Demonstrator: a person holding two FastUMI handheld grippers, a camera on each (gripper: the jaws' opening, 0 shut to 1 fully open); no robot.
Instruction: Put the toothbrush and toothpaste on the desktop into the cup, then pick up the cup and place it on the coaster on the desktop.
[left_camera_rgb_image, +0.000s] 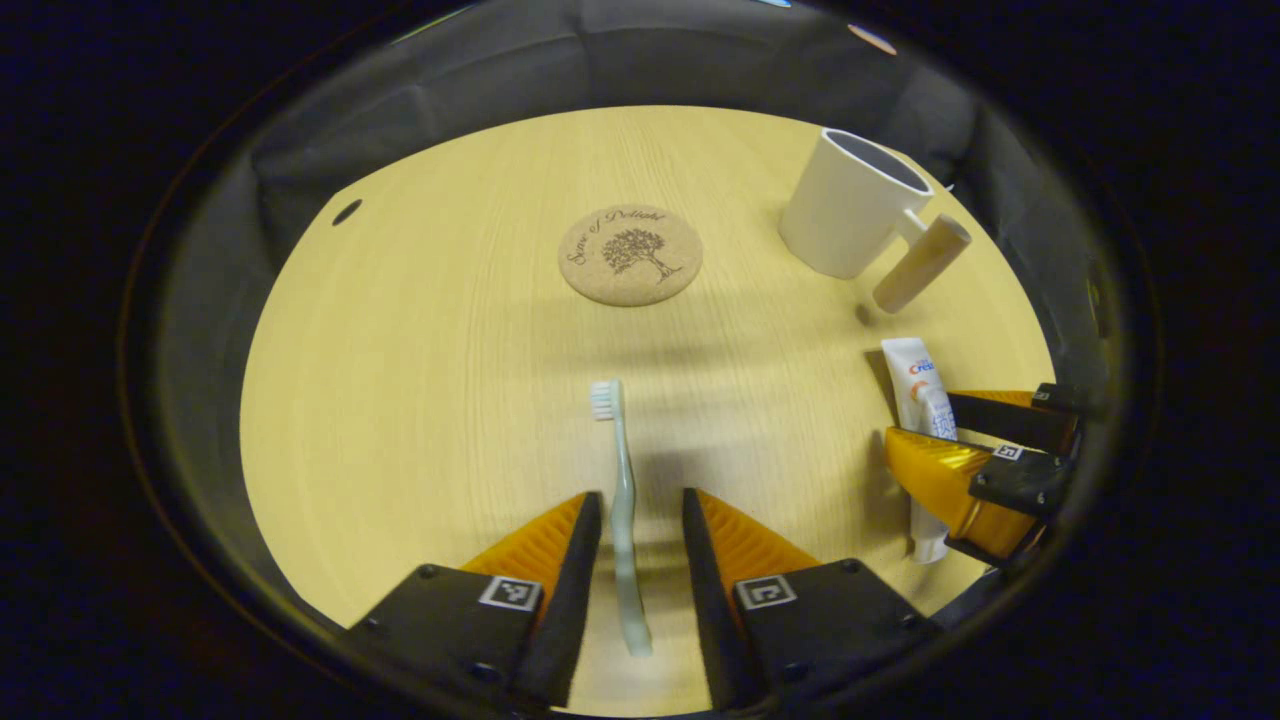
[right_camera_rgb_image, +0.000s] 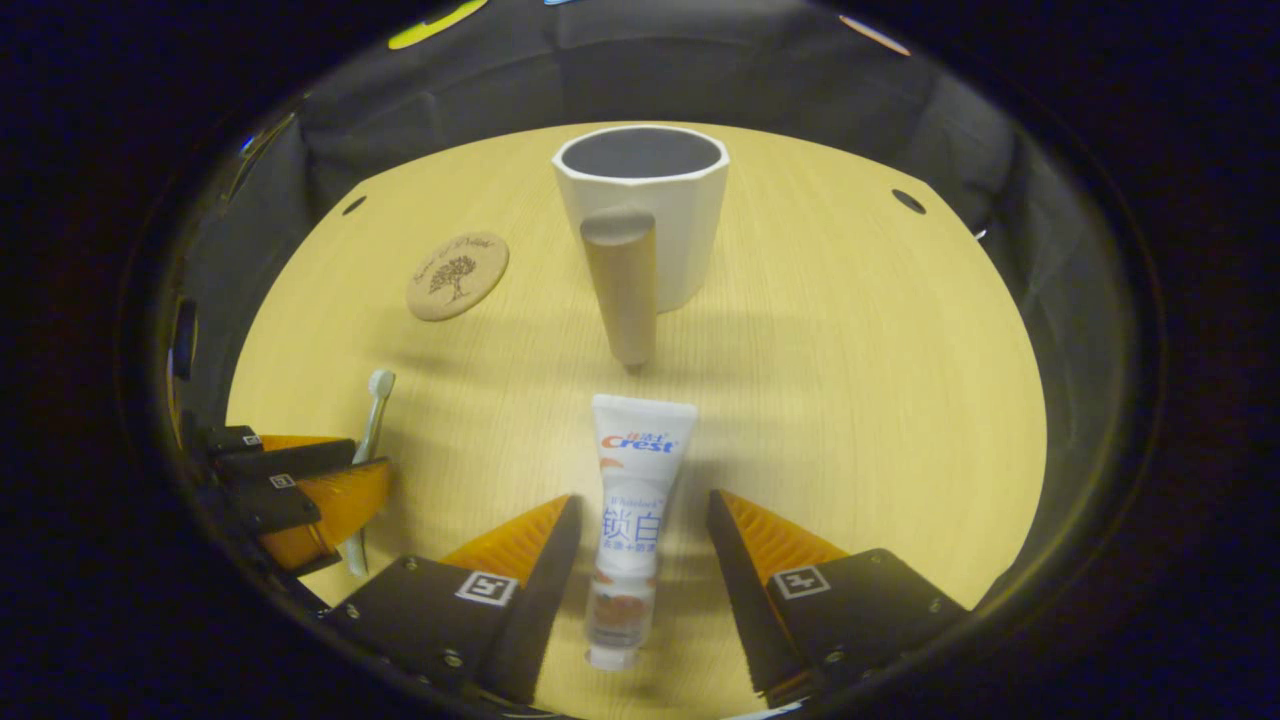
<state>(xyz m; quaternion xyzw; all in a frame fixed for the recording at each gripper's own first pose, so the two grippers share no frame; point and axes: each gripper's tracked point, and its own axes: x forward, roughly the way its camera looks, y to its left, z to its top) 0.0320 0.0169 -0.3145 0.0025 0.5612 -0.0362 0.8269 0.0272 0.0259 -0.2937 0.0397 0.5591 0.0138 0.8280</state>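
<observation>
Left tool hovering low over the desk, fingers spread wide, toothbrush lying flat between them. Brush handle sitting closer to the finger at 7 o'clock, with a clear gap to the finger at 5 o'clock; cannot tell whether either finger is touching it. Bristle head pointing toward 12 o'clock, just past the fingertips. Coaster lying flat farther up at 12 o'clock, well apart from the brush. Cup standing upright at 2 o'clock, its wooden handle sticking out toward 4 o'clock. Toothpaste lying at 3 o'clock below the cup, with the right tool straddling it.

In the right gripper view, right tool also spread wide, toothpaste lying flat between the fingers with a gap on both sides, neither finger pressing on it. Cap end lying toward 6 o'clock, flat crimped end toward 12 o'clock. Cup standing upright at 12 o'clock just beyond the tube, open mouth showing, handle pointing down toward the tube but apart from it. Coaster lying at 10 o'clock, apart from the cup. Left tool sitting at 8 o'clock, toothbrush poking out past its fingers with the head toward 12 o'clock.
</observation>
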